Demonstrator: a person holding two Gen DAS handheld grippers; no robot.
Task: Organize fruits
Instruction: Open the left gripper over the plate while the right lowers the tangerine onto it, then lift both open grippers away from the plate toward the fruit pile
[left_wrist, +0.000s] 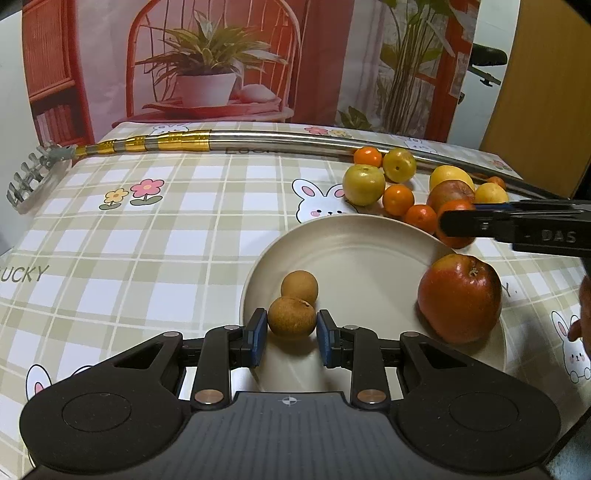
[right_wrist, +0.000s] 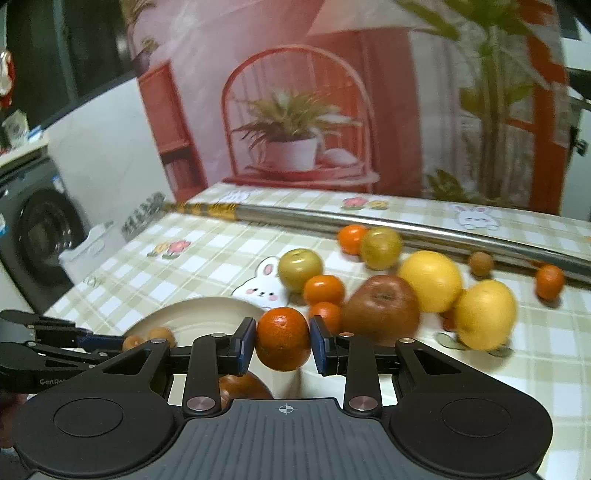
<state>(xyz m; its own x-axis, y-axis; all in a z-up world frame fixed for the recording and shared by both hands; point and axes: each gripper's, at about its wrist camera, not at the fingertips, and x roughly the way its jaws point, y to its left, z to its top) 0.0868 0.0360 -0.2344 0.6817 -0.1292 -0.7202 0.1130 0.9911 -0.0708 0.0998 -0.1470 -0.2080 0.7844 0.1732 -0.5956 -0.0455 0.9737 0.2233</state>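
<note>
My left gripper was clamped on a longan over the plate; my right gripper was clamped on a mandarin. An apple sat mostly hidden under the right gripper. The pile view was blurred.

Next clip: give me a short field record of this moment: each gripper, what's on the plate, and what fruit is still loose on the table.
left gripper: shut on brown round fruit, over the plate
right gripper: shut on tangerine
on plate: red apple, second brown fruit
off plate: green fruits, tangerines, yellow citrus, another apple
other: metal pole along the far edge
</note>
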